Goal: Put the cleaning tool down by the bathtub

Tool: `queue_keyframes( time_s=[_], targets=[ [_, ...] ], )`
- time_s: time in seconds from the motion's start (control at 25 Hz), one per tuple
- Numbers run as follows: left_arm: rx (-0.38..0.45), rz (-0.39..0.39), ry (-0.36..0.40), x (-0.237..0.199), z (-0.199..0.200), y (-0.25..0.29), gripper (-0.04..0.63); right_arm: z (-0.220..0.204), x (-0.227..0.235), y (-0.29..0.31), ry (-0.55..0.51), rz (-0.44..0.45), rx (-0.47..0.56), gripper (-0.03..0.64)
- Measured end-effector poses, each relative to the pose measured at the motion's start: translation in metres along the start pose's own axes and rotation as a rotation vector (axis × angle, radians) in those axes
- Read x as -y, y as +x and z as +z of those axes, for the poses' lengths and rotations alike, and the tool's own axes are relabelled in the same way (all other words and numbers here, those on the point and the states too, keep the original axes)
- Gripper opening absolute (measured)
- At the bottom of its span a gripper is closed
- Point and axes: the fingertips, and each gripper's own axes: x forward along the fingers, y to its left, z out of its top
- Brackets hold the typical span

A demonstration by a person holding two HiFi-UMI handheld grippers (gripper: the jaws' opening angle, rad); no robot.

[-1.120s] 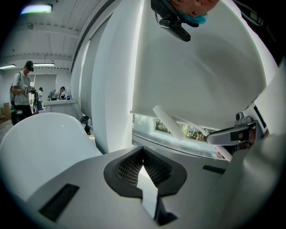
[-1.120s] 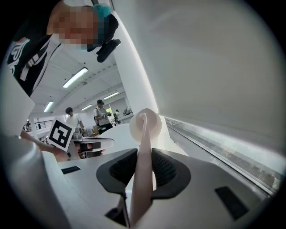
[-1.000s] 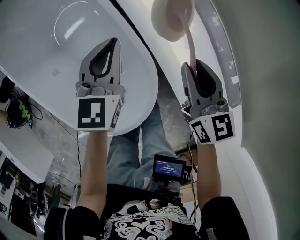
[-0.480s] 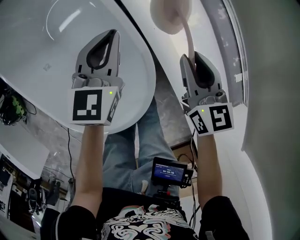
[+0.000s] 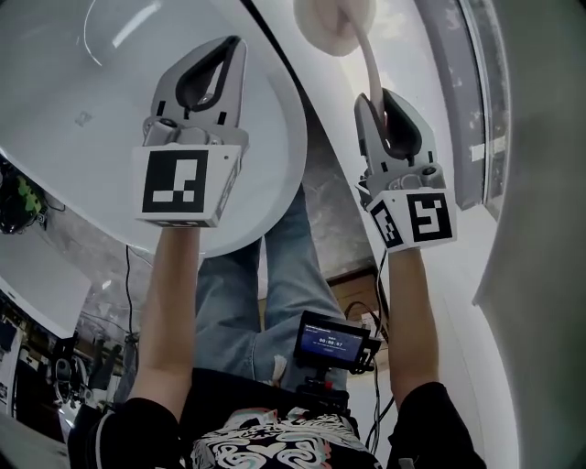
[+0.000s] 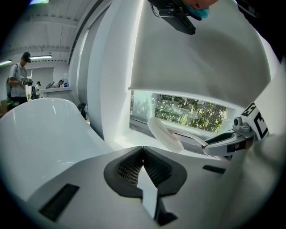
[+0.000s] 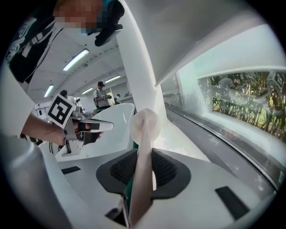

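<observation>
No legible text anywhere — small screen (image 5: 330, 341) digits too blurred

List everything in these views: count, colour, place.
bathtub: one, white, upper left of the head view, behind the left gripper.
cleaning tool: one, pale pink, round head on a long handle, held by the right gripper.
window: one, greenery outside, beyond the tub.
screen device: one, black, at the person's waist.
bystander: one, far background.
left gripper: one, grey, shut, empty.
right gripper: one, grey, shut on the tool's handle.
</observation>
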Motion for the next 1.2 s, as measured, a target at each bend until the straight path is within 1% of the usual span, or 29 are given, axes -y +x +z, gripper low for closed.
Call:
queue_keyframes(
  time_s=[0.12, 0.2, 0.48, 0.72, 0.92, 1.12, 1.2],
  targets=[
    [-0.019, 0.007, -0.022, -0.003, -0.010, 0.003, 0.015, -0.020, 0.002, 0.008, -0.061, -0.026, -0.048, 0.117],
    [-0.026, 0.012, -0.033, -0.003, -0.016, 0.008, 0.015, -0.031, 0.005, 0.012, -0.077, -0.033, -0.071, 0.117],
    [-0.064, 0.015, -0.034, 0.000, -0.042, 0.016, 0.015, -0.059, 0.013, 0.023, -0.080, -0.046, -0.107, 0.117],
    [-0.084, 0.007, -0.050, 0.007, -0.059, 0.019, 0.015, -0.095, 0.023, 0.027, -0.095, -0.058, -0.171, 0.117],
    [-0.102, 0.010, -0.066, 0.007, -0.069, 0.023, 0.015, -0.108, 0.027, 0.030, -0.085, -0.055, -0.194, 0.117],
    [-0.116, 0.010, -0.080, 0.013, -0.077, 0.026, 0.015, -0.116, 0.031, 0.038, -0.123, -0.057, -0.209, 0.117],
    [-0.117, 0.008, -0.090, 0.014, -0.079, 0.027, 0.015, -0.119, 0.035, 0.040, -0.136, -0.073, -0.241, 0.117]
  ],
)
